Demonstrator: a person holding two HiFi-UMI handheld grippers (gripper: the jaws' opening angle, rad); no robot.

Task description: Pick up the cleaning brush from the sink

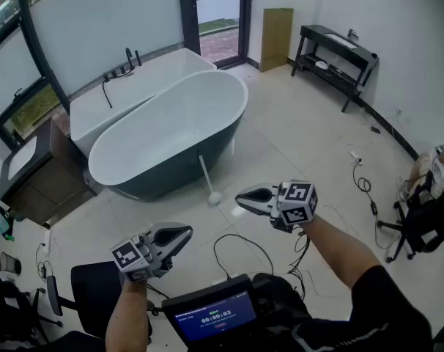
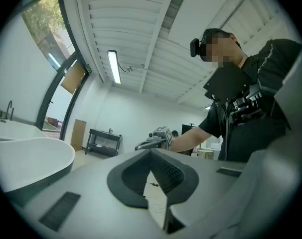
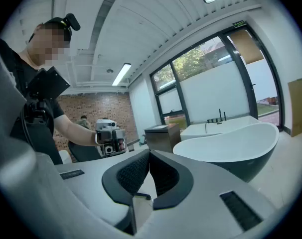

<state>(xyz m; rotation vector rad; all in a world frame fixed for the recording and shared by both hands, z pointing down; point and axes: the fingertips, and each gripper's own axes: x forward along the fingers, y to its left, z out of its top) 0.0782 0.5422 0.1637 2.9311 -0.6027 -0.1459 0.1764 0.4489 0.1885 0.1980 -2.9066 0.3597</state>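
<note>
Presently, grey left gripper [image 1: 185, 232] and right gripper [image 1: 242, 195] sit pressed together, empty. White long-handled brush [image 1: 206, 178] leans on grey-sided oval bathtub [image 1: 171, 169].

The cleaning brush [image 1: 208, 180] stands on the floor [image 1: 295, 145], leaning against the bathtub's [image 1: 163, 138] near side — cabinet [image 1: 39, 174] to its left, tabletop [image 1: 335, 53] far right along the wall.

We see a black table [image 1: 338, 53] against the far wall. Just left of it a brown cardboard sheet [image 1: 276, 39] leans upright, and further left stands a glass door [image 1: 218, 9]. In front of the table, cables [image 1: 365, 185] lie on the pale floor [image 1: 302, 138]. Far to its left sits a wooden cabinet [image 1: 46, 178].
</note>
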